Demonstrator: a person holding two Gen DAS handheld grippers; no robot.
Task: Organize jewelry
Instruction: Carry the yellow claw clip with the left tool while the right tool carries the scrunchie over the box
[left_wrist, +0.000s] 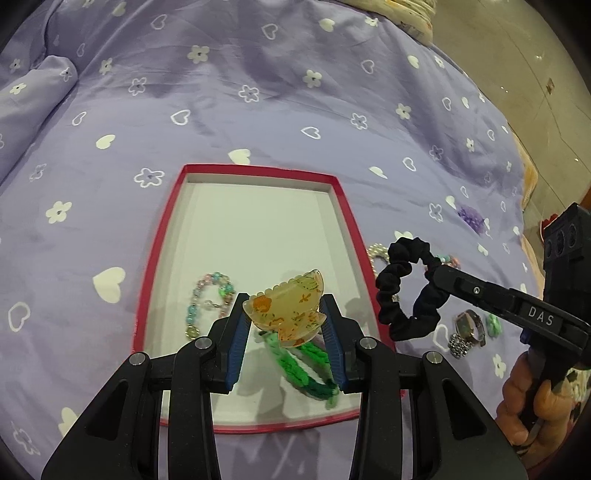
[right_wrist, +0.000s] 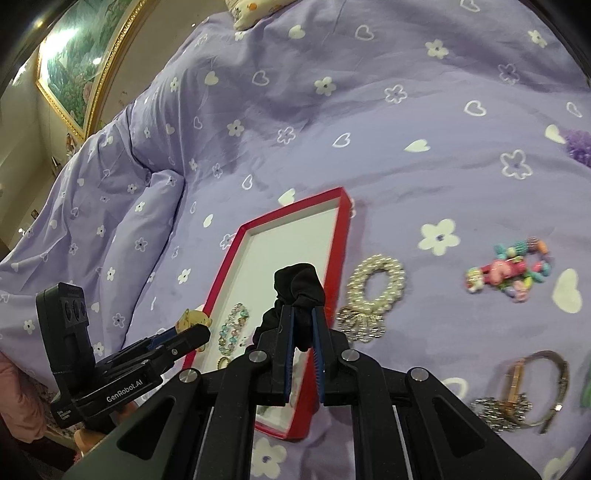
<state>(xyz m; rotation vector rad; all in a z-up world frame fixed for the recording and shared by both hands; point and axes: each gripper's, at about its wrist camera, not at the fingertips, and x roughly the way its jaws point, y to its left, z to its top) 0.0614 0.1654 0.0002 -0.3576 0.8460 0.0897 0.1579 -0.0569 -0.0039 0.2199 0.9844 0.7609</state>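
Observation:
A red box (left_wrist: 346, 206) with a white inside lies on the purple bedspread; it also shows in the right wrist view (right_wrist: 341, 236). My left gripper (left_wrist: 284, 314) is shut on an amber flowered hair claw (left_wrist: 288, 306) above the box's near end. In the box lie a pastel bead bracelet (left_wrist: 207, 295) and a green braided band (left_wrist: 306, 365). My right gripper (right_wrist: 303, 314) is shut on a black scrunchie (right_wrist: 301, 284), held in the air over the box's right edge; the scrunchie also shows in the left wrist view (left_wrist: 399, 291).
On the bedspread right of the box lie a pearl bracelet (right_wrist: 376, 284), a colourful bead bracelet (right_wrist: 509, 269), a wristwatch (right_wrist: 532, 387), a silver chain piece (right_wrist: 360, 325) and a purple fuzzy item (right_wrist: 580, 146). A framed picture (right_wrist: 85, 62) hangs at the far left.

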